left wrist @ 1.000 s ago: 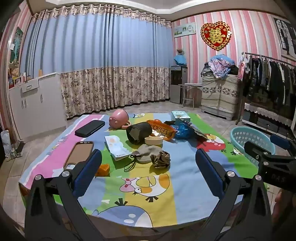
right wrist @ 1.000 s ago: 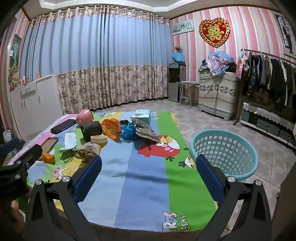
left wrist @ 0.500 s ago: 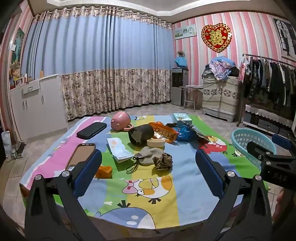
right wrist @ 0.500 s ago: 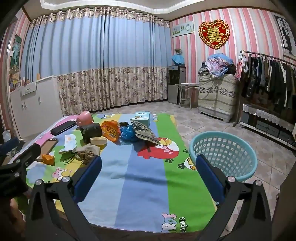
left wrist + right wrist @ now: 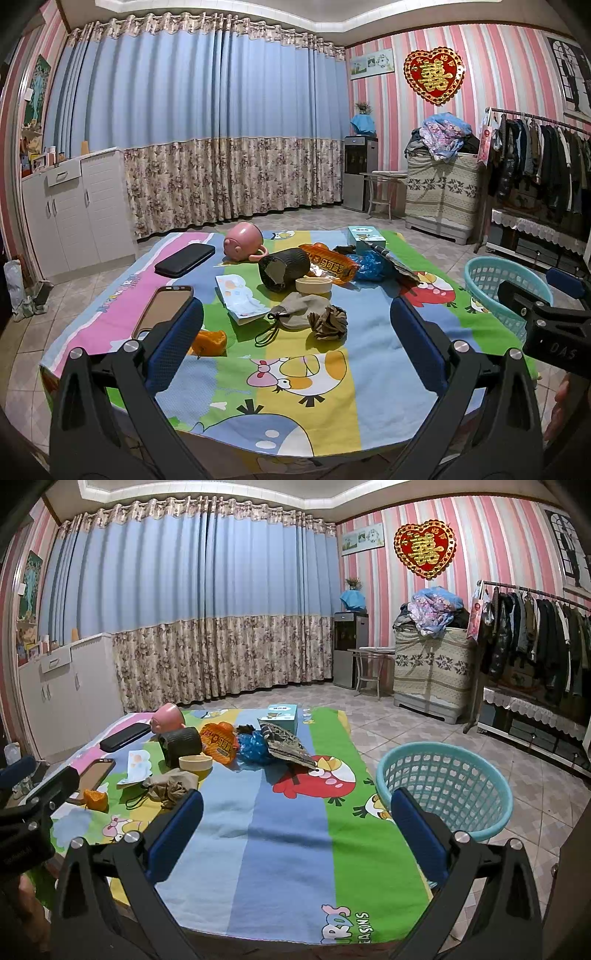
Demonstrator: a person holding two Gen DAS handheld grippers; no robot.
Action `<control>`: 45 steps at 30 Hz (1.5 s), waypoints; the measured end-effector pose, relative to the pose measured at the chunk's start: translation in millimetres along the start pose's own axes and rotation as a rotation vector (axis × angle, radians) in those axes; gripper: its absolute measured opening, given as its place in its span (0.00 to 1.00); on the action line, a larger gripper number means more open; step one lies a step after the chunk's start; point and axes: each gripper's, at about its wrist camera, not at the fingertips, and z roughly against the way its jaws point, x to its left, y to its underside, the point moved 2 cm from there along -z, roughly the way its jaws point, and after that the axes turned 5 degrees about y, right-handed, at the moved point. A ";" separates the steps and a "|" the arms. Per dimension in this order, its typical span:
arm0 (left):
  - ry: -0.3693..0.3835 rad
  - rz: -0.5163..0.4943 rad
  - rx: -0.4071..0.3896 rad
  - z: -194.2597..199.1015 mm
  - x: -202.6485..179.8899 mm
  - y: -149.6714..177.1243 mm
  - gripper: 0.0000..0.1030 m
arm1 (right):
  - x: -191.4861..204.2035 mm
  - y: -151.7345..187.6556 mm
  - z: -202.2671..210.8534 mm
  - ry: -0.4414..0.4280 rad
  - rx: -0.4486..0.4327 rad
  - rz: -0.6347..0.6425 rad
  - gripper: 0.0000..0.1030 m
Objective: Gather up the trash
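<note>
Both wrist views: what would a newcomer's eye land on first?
Probably the bright cartoon tablecloth, with a clutter heap at its middle: an orange snack bag, a blue plastic bag, a crumpled brown wad and a pink cup on its side. Next, the teal basket on the floor off the table's right edge. Both the left gripper and the right gripper are open, holding nothing.
</note>
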 end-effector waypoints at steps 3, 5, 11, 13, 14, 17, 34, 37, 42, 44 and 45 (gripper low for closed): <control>-0.001 -0.001 -0.003 0.2 0.7 0.1 0.95 | -0.5 0.4 0.4 0.000 -0.002 -0.001 0.96; -0.001 -0.003 -0.003 0.6 1.6 -0.3 0.95 | -0.7 0.4 0.4 0.000 -0.002 -0.002 0.96; 0.003 0.000 0.000 -0.2 1.2 -0.2 0.95 | -2.4 0.5 0.9 0.002 -0.004 -0.003 0.96; -0.001 -0.001 -0.002 0.1 -1.1 0.7 0.95 | -4.1 0.5 1.1 0.003 -0.003 -0.004 0.96; -0.001 -0.001 -0.001 1.8 0.6 -1.8 0.95 | -3.7 0.7 1.1 0.003 -0.004 -0.003 0.96; -0.001 0.000 -0.001 2.4 1.5 -2.4 0.95 | -3.8 0.8 1.0 0.008 -0.004 0.001 0.96; -0.007 -0.004 -0.002 1.9 8.8 -5.1 0.95 | -4.2 0.8 1.0 0.008 -0.004 0.001 0.96; -0.007 -0.005 -0.002 1.9 8.0 -4.8 0.95 | -3.8 0.9 0.9 0.009 -0.005 0.003 0.96; -0.007 -0.006 0.000 1.7 9.6 -5.3 0.95 | -3.9 1.0 0.5 0.006 -0.002 0.000 0.96; -0.007 -0.005 0.000 2.5 9.8 -5.3 0.95 | -4.9 0.9 1.7 0.009 -0.003 -0.001 0.96; -0.008 -0.005 -0.001 2.0 10.2 -5.3 0.95 | -4.9 0.7 1.8 0.010 -0.004 -0.001 0.96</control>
